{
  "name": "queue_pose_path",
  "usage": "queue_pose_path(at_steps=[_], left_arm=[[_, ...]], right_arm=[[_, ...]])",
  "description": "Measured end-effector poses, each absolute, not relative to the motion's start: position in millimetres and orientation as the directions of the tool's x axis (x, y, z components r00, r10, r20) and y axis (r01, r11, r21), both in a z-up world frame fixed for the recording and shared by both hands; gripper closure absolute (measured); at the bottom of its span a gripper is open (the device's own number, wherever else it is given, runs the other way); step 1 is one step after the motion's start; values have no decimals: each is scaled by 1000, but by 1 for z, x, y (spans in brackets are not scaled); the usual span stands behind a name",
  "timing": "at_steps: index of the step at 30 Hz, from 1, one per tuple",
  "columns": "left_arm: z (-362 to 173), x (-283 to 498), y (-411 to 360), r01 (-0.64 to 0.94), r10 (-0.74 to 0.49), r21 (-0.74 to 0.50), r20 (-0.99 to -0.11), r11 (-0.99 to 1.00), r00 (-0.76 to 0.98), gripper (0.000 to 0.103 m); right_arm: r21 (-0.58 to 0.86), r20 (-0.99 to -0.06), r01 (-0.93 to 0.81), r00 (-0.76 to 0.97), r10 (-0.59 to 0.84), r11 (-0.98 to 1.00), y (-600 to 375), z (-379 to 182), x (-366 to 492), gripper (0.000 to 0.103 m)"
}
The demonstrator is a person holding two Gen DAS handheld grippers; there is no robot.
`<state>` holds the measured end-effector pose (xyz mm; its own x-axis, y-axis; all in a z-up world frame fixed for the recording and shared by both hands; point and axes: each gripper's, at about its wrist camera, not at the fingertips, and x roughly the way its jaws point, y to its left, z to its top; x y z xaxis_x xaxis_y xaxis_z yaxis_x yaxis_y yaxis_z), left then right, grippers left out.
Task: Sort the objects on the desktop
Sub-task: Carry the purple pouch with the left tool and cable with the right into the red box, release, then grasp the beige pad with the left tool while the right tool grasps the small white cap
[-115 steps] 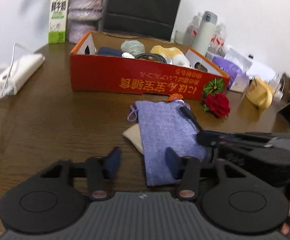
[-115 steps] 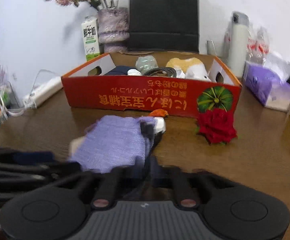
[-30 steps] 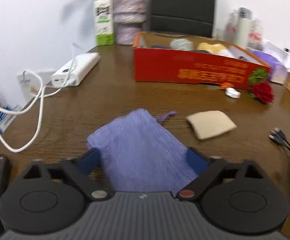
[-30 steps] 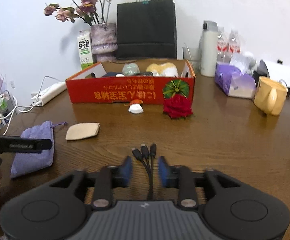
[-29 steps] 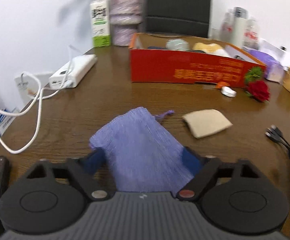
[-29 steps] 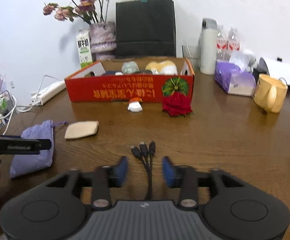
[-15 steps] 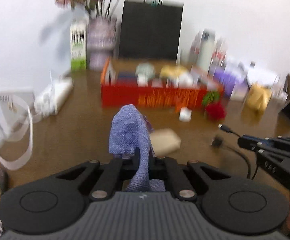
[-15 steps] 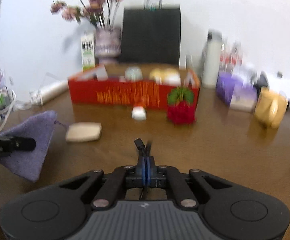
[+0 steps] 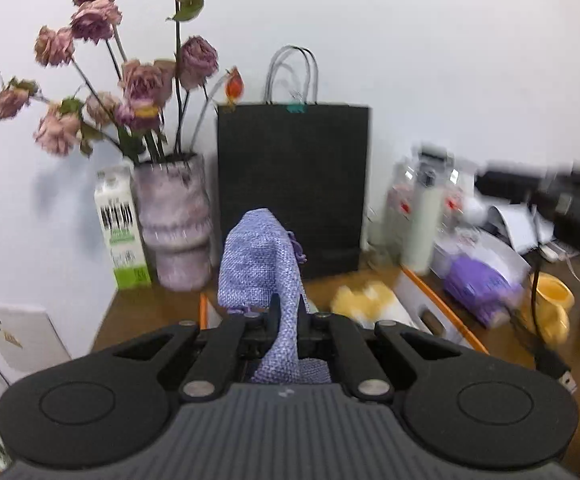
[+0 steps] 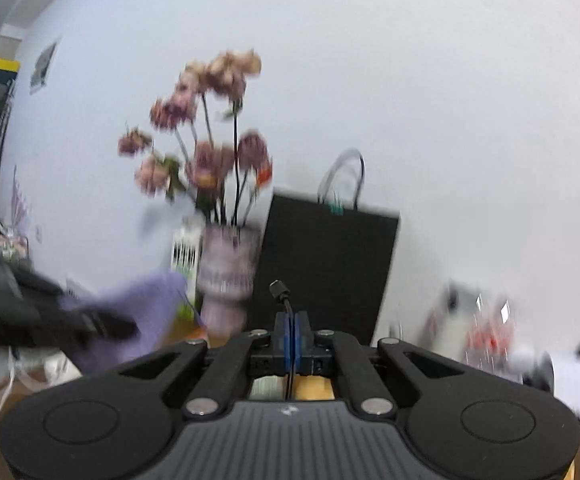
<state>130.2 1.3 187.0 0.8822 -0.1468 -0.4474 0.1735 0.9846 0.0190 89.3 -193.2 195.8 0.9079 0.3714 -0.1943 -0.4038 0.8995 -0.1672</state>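
Lavender woven cloth fills the centre of my left wrist view: the pouch (image 9: pixel 260 264) is pinched in the left gripper (image 9: pixel 288 316), jaws clamped tight on its lower fold, the rest standing up and flopping over above the fingers. A second ago it lay flat on the wood with the jaws spread either side of it; now it is up in the air, in front of the black paper bag (image 9: pixel 292 184) at frame centre. Low in the frame, just beyond the fingers, I can see the orange-edged box (image 9: pixel 436 304) with a yellow plush thing inside, so I judge I have carried the pouch up to the box and the drop is next.

The right gripper (image 10: pixel 292 334) has likewise closed; its jaws are pressed together on the black cable (image 10: pixel 284 300), one plug poking up above the fingertips. That cable was lying loose on the table a second ago. The right view is blurred, the vase of dried roses (image 10: pixel 226 276) left of centre, and the pouch shows as a purple smear at lower left.
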Motion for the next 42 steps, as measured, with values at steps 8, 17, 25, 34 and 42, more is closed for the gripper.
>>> queue_pose_path(at_steps=[8,17,25,34,42], left_arm=[[90,228,5,219,-201,-55,-651,974,732,98],[45,251,2,215,-168,-18,-691,976,704,29],[127,242,-4,144,-123,-20,-641,989,758,4],[93,128,-10,27,-60,-65,-603,998,796,0],[67,3,-17,73,-114,-108,-442,991,890,0]], right_arm=[[-109,-393,-421,850,350,900,-174,147,207,102],[42,-733,-356,624,271,934,-187,30,294,91],[57,-692,-334,666,279,941,-197,108,279,37],[-74,-565,-256,807,171,964,-220,92,179,25],[-36,-544,-262,815,201,964,-233,45,59,14]])
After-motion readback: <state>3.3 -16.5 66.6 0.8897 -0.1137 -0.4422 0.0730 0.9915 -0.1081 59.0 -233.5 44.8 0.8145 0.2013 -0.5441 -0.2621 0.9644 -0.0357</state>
